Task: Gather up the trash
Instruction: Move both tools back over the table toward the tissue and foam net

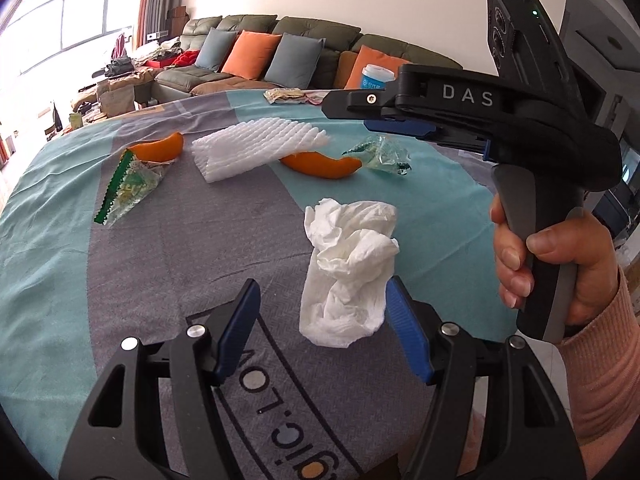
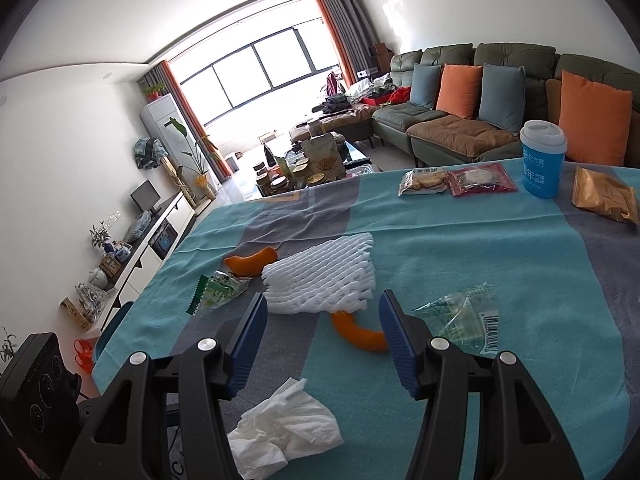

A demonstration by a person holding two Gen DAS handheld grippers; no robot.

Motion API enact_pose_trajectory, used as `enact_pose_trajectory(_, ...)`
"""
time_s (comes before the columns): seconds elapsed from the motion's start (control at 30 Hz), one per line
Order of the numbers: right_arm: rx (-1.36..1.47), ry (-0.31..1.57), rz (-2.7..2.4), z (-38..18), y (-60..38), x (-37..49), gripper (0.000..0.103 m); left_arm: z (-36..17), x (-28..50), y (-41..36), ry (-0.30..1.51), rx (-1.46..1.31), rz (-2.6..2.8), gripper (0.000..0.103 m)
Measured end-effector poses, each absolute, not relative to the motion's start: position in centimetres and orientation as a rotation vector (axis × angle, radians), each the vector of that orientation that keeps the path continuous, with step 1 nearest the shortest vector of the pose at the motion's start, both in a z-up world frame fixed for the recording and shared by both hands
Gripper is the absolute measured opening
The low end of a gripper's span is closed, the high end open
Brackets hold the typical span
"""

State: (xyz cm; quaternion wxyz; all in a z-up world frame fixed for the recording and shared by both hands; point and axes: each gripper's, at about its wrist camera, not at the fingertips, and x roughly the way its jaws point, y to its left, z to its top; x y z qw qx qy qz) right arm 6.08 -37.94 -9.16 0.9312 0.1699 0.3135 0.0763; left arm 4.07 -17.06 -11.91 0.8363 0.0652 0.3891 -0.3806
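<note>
From the left wrist, the left gripper (image 1: 322, 332) gapes empty over the tablecloth (image 1: 168, 248); the crumpled tissue (image 1: 348, 272) lies mid-cloth by its right pad, so closing now may only nudge it aside.

From the right wrist, the right gripper (image 2: 320, 340) stands parted and empty; an orange peel (image 2: 360, 334) lies half under the foam net (image 2: 324, 280), mid-cloth, so a grab could drag both.

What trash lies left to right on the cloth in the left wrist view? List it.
Green-edged wrapper → orange peel → white foam fruit net → second orange peel → clear crumpled wrapper.
</note>
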Motion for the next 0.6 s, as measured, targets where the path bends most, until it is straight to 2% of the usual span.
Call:
enact_pose_trajectory(0.17,0.349,0.653,0.164,-9.6,-38.1,6.9,0.056,-12.3,5.1,-17.9,0.851,0.131,-0.806,0.06)
enact_pose_trajectory(0.27,0.347,0.661,0.169,-9.8,-38.0,7.3,0.056,-12.4,5.3,-18.3,0.854,0.135,-0.809,0.051)
enact_pose_trajectory(0.5,0.347,0.687,0.17,-10.3,-37.9,8.5,0.056,-12.8,5.7,-18.3,0.866,0.119,-0.842,0.018)
enact_pose_trajectory(0.6,0.335,0.699,0.164,-10.6,-37.8,9.1,0.056,-12.8,5.8,-18.1,0.863,0.115,-0.845,0.012)
